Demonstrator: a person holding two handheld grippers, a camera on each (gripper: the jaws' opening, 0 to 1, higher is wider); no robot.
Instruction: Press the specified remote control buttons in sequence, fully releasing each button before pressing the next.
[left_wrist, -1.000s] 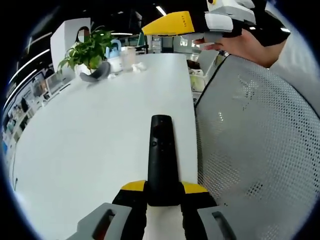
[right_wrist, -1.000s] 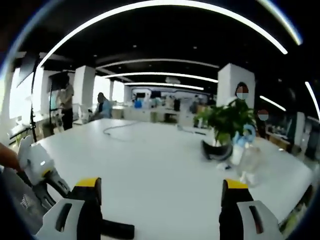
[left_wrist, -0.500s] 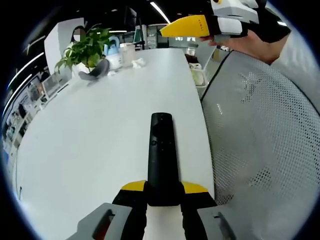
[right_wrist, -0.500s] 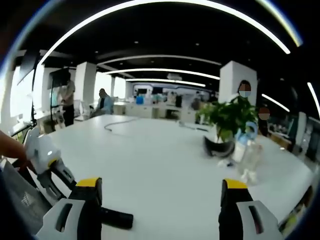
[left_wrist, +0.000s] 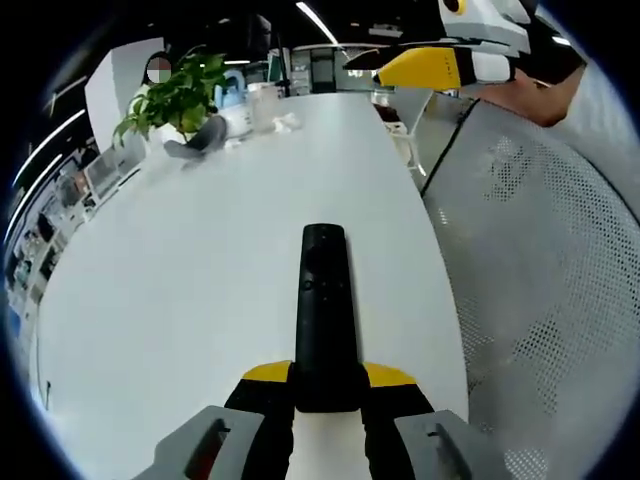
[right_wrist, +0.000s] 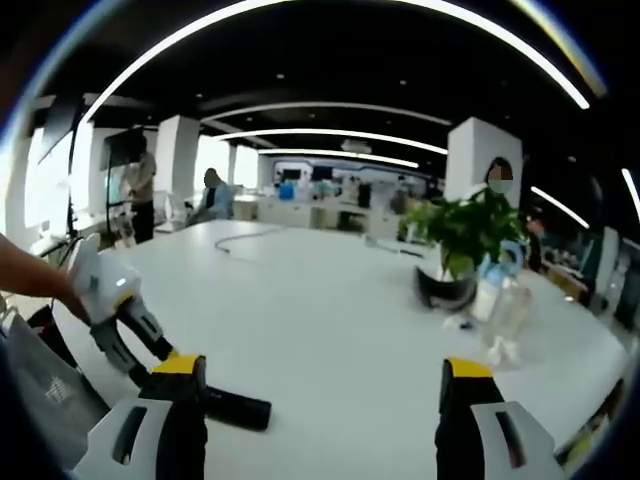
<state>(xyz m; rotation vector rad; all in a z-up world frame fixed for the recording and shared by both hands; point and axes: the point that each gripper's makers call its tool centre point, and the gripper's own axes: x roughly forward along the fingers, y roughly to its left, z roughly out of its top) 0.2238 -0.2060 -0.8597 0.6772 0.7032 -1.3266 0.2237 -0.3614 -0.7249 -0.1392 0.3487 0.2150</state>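
Left gripper view has the left gripper clamped on the near end of the black remote, whose long axis runs toward 12 o'clock over the white table; the right gripper, jaws apart and empty, sits high at 1 o'clock from the buttons, so it is judged the one to descend and press

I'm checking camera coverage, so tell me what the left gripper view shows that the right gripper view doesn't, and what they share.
Left gripper view: the remote's button face, clamped between the left gripper's jaws, and a white mesh chair back. Right gripper view: people standing at far desks and the right gripper's wide-apart jaws. Both: the white table, the potted plant, and the remote.
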